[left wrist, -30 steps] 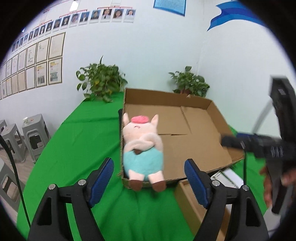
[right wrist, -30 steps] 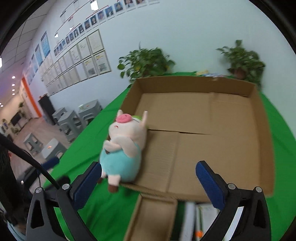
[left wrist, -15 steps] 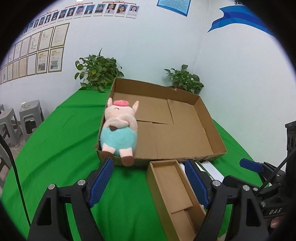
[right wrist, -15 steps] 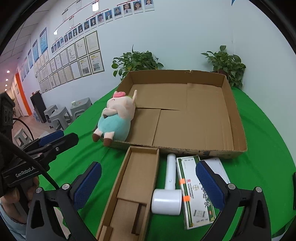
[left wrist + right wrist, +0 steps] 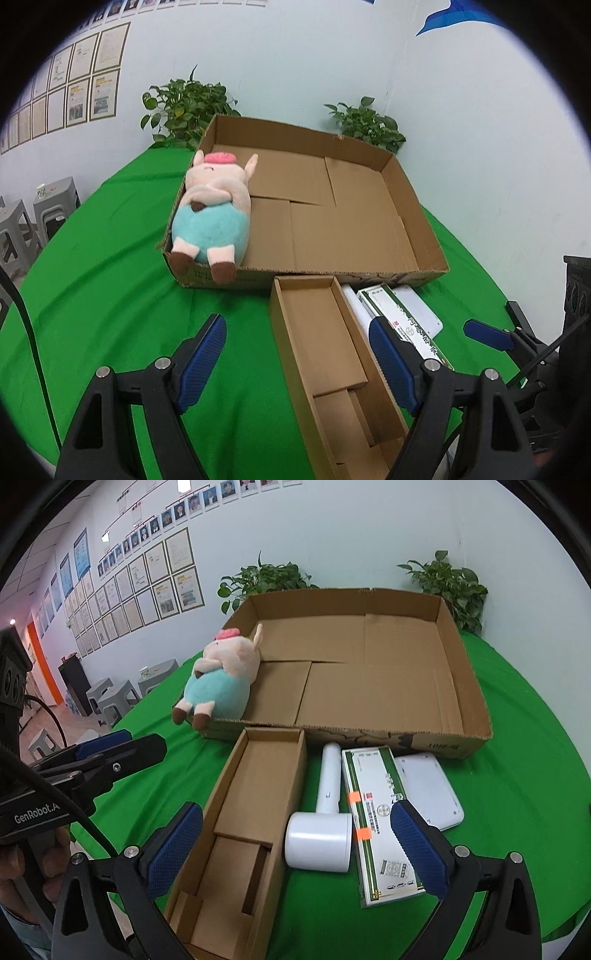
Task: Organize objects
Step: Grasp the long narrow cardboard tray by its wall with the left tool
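Observation:
A plush pig (image 5: 212, 214) (image 5: 221, 677) lies in the near left corner of a wide shallow cardboard box (image 5: 369, 218) (image 5: 388, 686), its feet over the front wall. In front of that box stands a narrow cardboard box (image 5: 325, 350) (image 5: 251, 812). To its right lie a white hammer-shaped device (image 5: 325, 812), a green-and-white carton (image 5: 402, 321) (image 5: 380, 823) and a flat white case (image 5: 421, 310) (image 5: 432, 790). My left gripper (image 5: 297, 360) is open and holds nothing, above the narrow box's left side. My right gripper (image 5: 295, 845) is open too, above the white device.
A green cloth (image 5: 110, 295) covers the table. Two potted plants (image 5: 188, 107) (image 5: 367, 123) stand at the far edge by the wall. Grey stools (image 5: 33, 218) stand on the floor to the left. A hand (image 5: 18, 860) holds the left gripper.
Both grippers have drawn back from the wide box. The pig now looks farther away, and the narrow box, white device, carton and case have come into view. Both stay open.

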Motion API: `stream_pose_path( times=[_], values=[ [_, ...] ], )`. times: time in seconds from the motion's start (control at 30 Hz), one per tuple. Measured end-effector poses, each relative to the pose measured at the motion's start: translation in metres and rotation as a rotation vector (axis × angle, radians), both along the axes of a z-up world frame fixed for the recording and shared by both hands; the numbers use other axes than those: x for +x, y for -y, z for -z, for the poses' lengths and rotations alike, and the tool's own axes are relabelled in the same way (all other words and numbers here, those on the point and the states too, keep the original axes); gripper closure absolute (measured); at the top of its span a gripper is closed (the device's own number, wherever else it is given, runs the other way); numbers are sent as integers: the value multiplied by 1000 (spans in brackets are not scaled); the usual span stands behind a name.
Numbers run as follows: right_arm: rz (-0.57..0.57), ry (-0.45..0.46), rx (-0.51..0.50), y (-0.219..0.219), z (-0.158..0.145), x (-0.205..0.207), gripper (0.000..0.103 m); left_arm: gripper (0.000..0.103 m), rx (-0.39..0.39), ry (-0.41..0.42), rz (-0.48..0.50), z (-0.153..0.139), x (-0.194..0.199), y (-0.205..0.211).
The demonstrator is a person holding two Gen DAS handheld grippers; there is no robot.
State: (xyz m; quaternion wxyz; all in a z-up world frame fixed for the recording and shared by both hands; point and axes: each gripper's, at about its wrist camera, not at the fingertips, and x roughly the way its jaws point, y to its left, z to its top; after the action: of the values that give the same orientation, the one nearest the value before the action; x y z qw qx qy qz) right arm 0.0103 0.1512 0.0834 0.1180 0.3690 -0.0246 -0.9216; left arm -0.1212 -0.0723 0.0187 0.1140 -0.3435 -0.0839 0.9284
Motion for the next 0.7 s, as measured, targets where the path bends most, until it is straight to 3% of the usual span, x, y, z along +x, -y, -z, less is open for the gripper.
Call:
stream_pose_path(
  times=[0.1,0.23,0.37,0.57,0.63,0.7],
  values=[
    [-32,22,-15,-5,13,0,6,24,22,44,2,11,-3,-2],
    [-69,102,-30,-10,40,-1,24,24,60,123,20,32,-6,-5],
    [-114,175,-29,-3,64,-5,31,24,69,192,29,54,-4,-10],
    [-172,158,43,19,73,-10,40,48,51,262,22,75,1,-13],
    [-181,162,75,27,77,-11,59,58,46,276,16,78,2,-14],
    [-179,158,88,29,78,-14,62,62,42,281,13,79,4,-16]
  ],
)
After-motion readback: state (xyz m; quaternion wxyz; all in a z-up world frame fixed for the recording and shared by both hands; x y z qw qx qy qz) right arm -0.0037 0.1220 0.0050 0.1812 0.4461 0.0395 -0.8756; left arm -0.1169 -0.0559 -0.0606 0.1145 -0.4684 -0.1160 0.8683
